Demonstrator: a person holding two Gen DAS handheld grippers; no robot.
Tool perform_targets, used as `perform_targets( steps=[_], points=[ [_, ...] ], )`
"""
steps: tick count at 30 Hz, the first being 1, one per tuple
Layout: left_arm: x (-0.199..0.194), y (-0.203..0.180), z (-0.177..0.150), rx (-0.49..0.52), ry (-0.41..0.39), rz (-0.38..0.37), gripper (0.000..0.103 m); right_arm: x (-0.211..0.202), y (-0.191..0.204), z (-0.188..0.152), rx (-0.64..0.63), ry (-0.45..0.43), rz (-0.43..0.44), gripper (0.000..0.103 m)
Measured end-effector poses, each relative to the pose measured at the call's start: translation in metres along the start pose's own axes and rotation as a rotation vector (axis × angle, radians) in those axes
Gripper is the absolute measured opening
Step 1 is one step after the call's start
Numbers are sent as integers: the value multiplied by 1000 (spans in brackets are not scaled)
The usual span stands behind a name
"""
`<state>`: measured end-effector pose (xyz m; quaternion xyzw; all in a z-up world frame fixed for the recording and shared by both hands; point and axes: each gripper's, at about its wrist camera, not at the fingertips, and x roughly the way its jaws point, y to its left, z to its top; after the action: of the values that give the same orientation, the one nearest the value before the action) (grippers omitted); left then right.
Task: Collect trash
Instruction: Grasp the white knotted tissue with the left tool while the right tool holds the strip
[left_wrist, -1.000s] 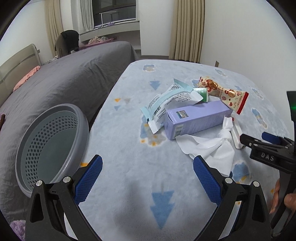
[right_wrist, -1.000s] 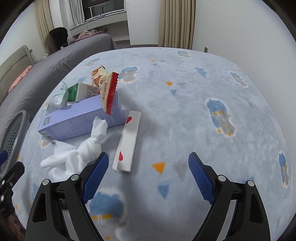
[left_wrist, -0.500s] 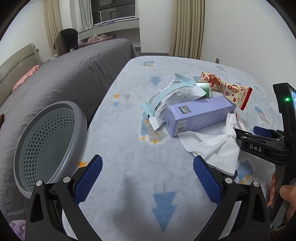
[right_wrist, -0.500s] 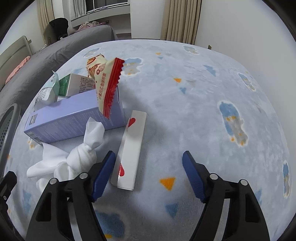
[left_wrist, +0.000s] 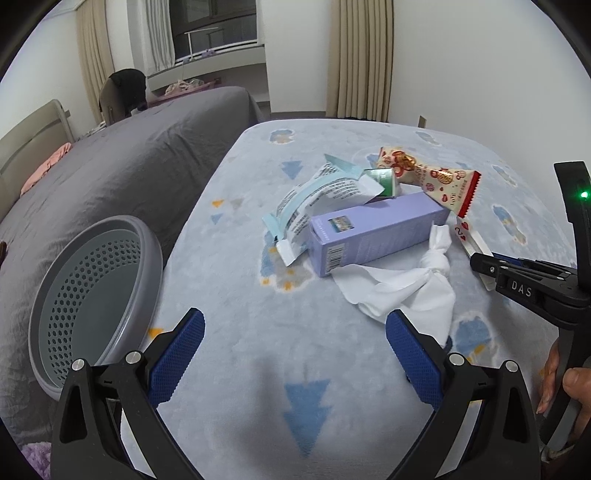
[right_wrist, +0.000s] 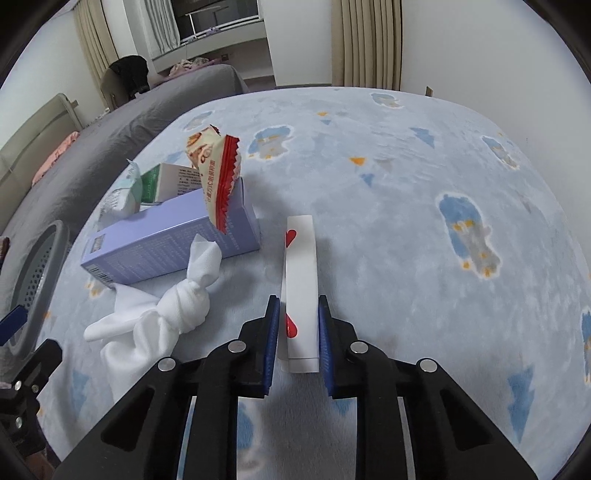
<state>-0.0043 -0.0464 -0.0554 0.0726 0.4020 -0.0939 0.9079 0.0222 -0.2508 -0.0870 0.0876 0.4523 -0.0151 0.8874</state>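
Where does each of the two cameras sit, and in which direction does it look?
Left wrist: sits on the left tongs, open, looking across the blanket at the trash pile and the grey basket; the person's right hand shows at the edge.
Right wrist: sits on the right tongs, looking along the white heart card they are shut on.
Both views share the purple box, knotted tissue and snack wrapper.

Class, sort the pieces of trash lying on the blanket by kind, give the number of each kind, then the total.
Boxes: 3 (purple box, green-and-white box, white heart-printed box)
Wrappers: 2 (snack wrapper, light blue packet)
Tissue: 1 (knotted tissue)
Total: 6
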Motion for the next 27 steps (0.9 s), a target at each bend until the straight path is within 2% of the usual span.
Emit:
perform_targets(
  steps=[10,16,23,25,27],
  points=[
    [13,-48,13,13,30,-54,97,-33,-41,-20,73,-43,43,20],
    [33,-74,22,21,62,-52,97,-44,-59,-22,107,-70,83,20],
    [59,-95,24,44,106,-29,95,-43,-67,-24,123,-62,131,20],
    [64,-97,26,47,111,-21,92,-43,-69,-24,128,-62,141,20],
    [68,-99,27,47,119,-24,75,-43,-71,-24,131,-63,146,20]
  ],
)
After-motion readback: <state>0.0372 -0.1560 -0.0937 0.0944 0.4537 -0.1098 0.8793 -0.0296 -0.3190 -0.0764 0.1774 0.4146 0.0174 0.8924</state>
